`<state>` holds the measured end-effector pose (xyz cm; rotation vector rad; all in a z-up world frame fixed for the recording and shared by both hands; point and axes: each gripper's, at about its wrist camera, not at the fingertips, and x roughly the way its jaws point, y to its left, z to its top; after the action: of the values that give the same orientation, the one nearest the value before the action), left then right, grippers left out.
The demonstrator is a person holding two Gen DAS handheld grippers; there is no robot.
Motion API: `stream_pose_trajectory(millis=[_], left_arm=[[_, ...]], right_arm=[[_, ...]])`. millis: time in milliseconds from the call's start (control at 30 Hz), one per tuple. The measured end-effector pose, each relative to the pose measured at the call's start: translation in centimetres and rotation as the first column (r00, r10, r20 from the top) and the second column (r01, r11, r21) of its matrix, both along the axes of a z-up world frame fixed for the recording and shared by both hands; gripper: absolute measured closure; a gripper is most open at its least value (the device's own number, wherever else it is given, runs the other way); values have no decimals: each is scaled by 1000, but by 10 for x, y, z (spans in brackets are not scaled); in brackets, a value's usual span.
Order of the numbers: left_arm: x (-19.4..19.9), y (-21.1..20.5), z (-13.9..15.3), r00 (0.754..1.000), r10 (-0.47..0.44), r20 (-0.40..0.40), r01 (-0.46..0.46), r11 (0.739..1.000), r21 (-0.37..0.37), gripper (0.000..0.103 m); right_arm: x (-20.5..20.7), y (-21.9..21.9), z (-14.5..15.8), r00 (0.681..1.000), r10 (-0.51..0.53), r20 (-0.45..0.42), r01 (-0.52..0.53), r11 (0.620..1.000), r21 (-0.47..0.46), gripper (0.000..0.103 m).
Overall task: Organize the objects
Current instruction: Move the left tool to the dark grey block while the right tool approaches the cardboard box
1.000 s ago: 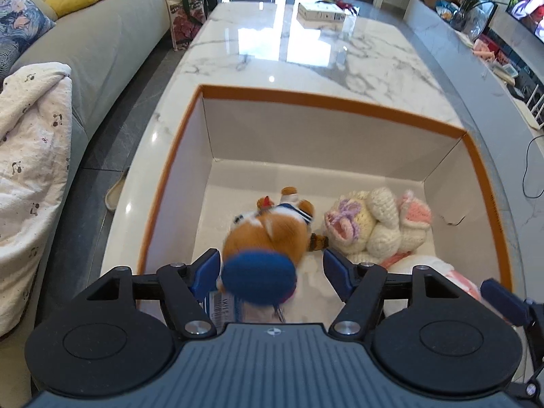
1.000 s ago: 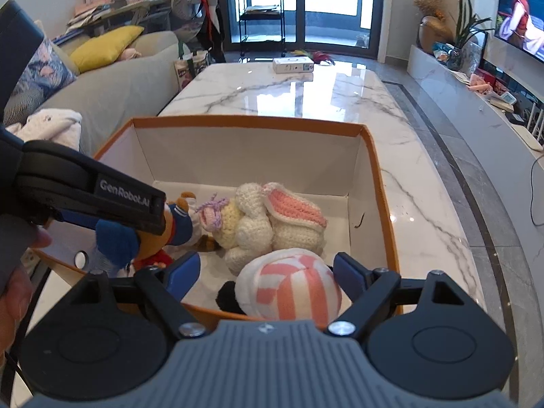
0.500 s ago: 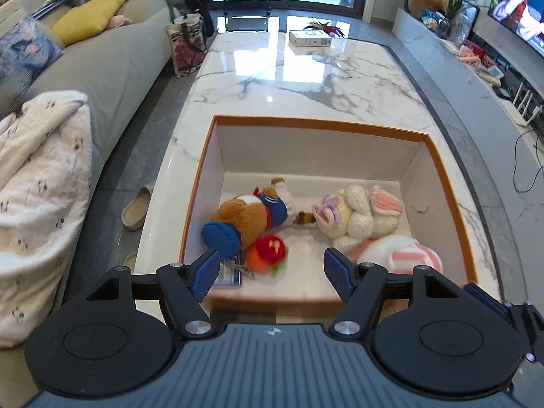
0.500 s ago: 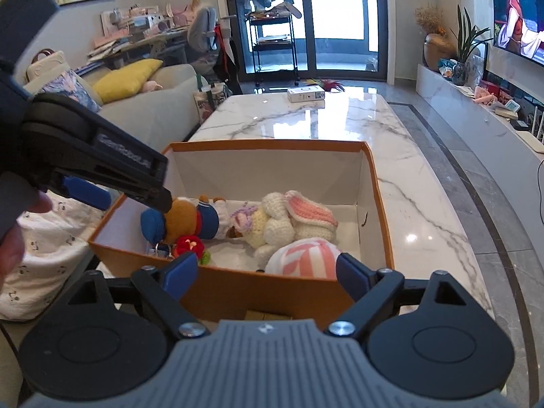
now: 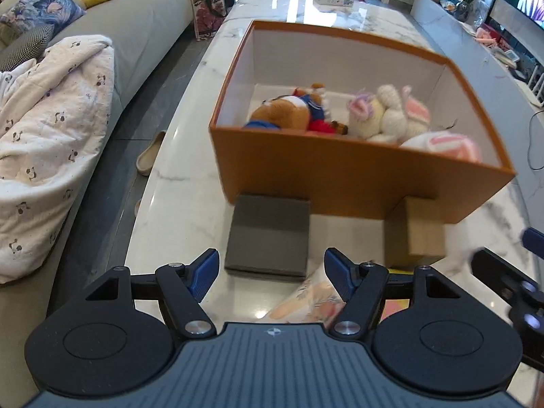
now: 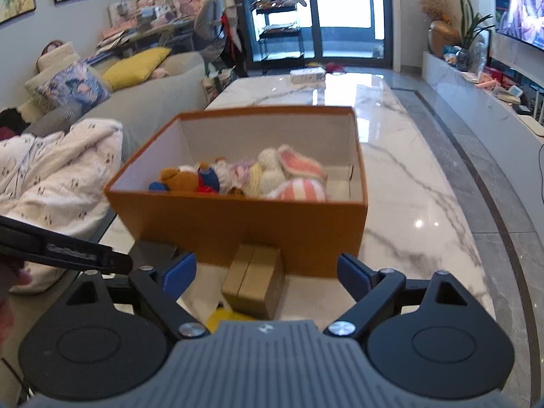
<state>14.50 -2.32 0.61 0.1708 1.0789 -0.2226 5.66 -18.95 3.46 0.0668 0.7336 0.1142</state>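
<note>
We hold our left gripper (image 5: 272,273) with its jaws apart and empty above the white marble table (image 5: 190,170), just before a flat dark grey box (image 5: 268,234). Our right gripper (image 6: 261,273) has just been opening; nothing sits between its blue pads, and a small tan cardboard box (image 6: 255,280) lies beyond them. The plush toys (image 6: 238,178) lie inside the open orange cardboard box (image 6: 238,227).

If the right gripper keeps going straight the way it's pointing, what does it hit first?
Most likely the small brown cardboard box, which sits just ahead between the open jaws of the right gripper. Behind it stands the orange box. Depth is hard to judge here.
</note>
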Motion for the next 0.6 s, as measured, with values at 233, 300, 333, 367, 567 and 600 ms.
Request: stream_pose_trajectory(millis=[233,300,333,367,567,600], left_arm=[[5,3,-22,999,-9,-48,9,1000,0,15],[6,1,-25,998,-33,-50,34,999,5,13],[7,1,-27,998,-47,-52,47,999,5,13],[9,0,-28,997,-50,-54,50,999,4,13],[28,0,-39,997,-25,-71,25,1000,-2,12],[31,0,-41,997,-20,-76,20,1000,0,12]], right_arm=[[-2,9,-21,998,29,-60,-31,999,-22,12],[-2,12,-25,997,38,-71,-40,999,-18,12],[0,13,-26,996,41,-75,-43,999,-17,12],[1,15,-26,996,43,-77,-44,999,-16,12],[17,21,-31,996,34,-86,-37,999,-26,11],[21,21,-32,995,32,-89,-35,999,-29,11]])
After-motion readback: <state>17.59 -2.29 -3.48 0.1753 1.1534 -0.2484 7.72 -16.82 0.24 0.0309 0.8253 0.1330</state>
